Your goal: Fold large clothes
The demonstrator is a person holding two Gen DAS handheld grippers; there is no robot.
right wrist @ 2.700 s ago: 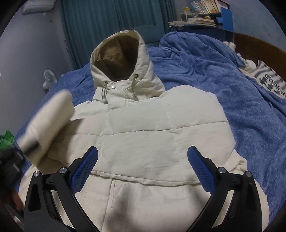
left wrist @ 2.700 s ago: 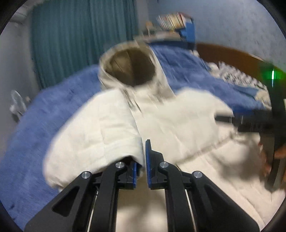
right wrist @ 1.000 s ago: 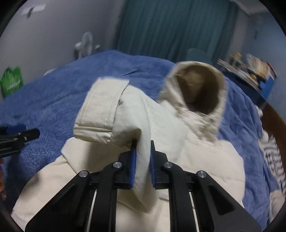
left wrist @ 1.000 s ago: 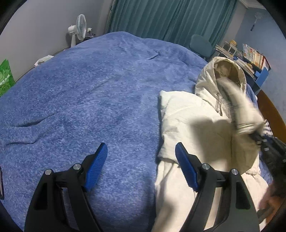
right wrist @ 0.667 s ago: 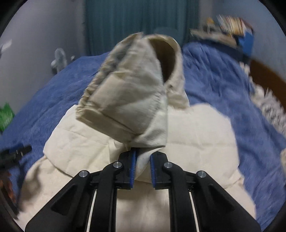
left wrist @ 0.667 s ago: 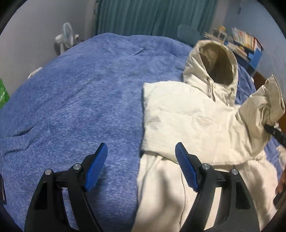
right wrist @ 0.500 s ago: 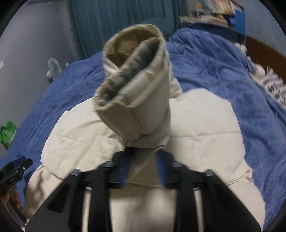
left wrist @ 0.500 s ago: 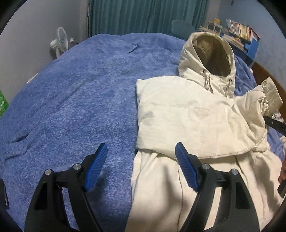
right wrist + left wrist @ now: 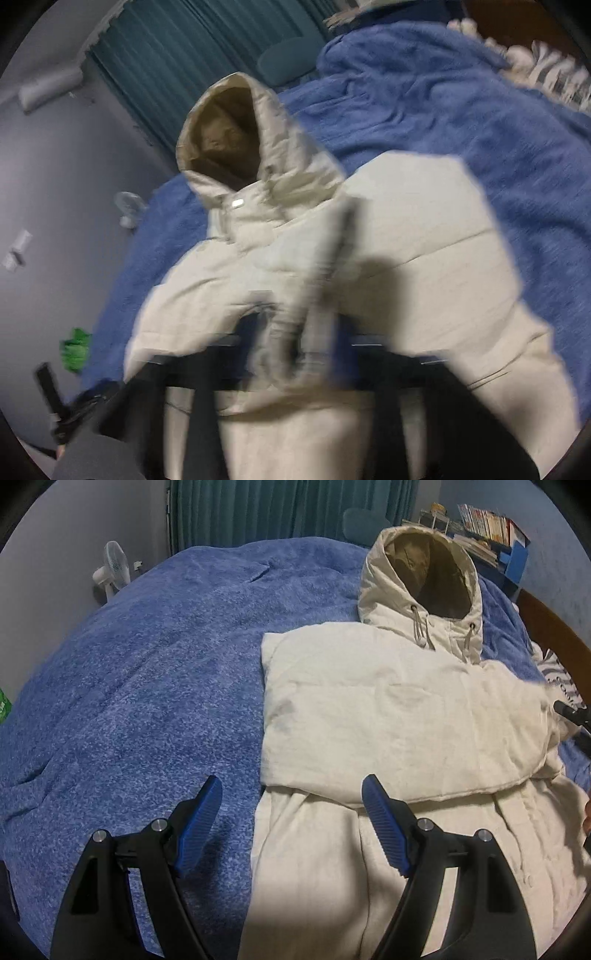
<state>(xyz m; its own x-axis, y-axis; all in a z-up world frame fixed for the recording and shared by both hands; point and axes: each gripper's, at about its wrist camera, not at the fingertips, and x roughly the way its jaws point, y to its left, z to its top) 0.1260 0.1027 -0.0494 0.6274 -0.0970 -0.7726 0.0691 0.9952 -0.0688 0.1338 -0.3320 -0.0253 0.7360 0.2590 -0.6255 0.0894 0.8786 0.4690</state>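
Since half a second earlier, the right sleeve [image 9: 517,716] had come down from its raised, rolled position and lay across the chest of the cream hooded puffer jacket [image 9: 388,720], and the right wrist view had turned heavily blurred.

The left claw [image 9: 291,830] hung wide open, holding nothing, its two blue-padded fingers [image 9: 197,830] spread apart low over the bed. The jacket's left edge ran between those fingers: the left finger hovered above the bare blue blanket [image 9: 129,701], the right finger above the jacket's lower front. Ahead of this claw the jacket lay flat, front side up, with the left sleeve already folded in so that the chest formed a neat rectangular block. The hood [image 9: 424,568] stood open farther ahead and to the right, its drawcords hanging down over the collar. The black tip of the right claw [image 9: 572,716] showed at the far right, next to the folded sleeve's end.

In the right wrist view, the right claw [image 9: 295,354] was smeared by motion; cream sleeve fabric [image 9: 291,332] lay between its dark fingers, but whether they clamped it could not be told. The hood [image 9: 229,140] sat ahead of it and slightly left.

A white standing fan [image 9: 110,572] and teal curtains [image 9: 288,509] stood beyond the bed.
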